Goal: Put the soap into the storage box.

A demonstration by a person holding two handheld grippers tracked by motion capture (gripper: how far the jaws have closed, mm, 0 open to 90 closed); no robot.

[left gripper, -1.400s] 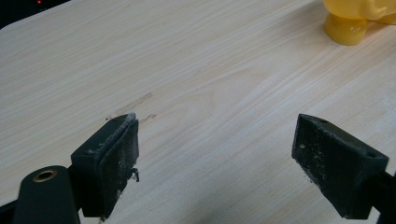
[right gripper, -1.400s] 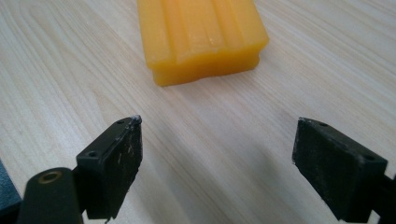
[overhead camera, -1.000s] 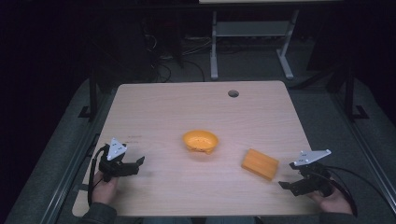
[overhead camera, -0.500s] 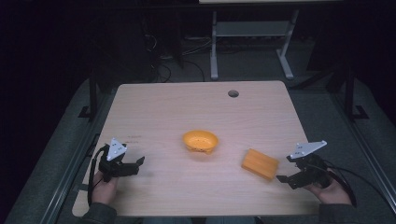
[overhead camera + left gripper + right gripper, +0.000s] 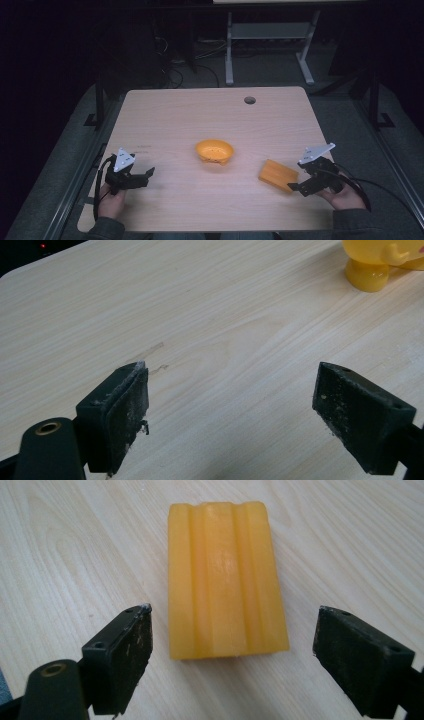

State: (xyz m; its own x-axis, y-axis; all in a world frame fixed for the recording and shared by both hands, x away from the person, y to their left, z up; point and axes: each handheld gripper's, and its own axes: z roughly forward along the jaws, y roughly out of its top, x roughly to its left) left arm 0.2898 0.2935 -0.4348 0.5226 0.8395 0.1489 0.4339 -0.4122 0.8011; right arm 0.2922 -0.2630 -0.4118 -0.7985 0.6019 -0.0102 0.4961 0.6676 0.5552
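My right gripper (image 5: pixel 295 187) sits at the near right of the table (image 5: pixel 170 115), jaws spread wide and holding nothing. Right in front of them lies the orange ridged block (image 5: pixel 225 572), flat on the wood, its near end just ahead of the jaw tips and untouched. From above, the block (image 5: pixel 278 175) is just left of that gripper. My left gripper (image 5: pixel 145 175) rests at the near left, jaws also released, bare table between them. The orange bowl (image 5: pixel 214 151) stands mid-table, well apart from both grippers; its foot (image 5: pixel 367 275) shows far right in the left gripper view.
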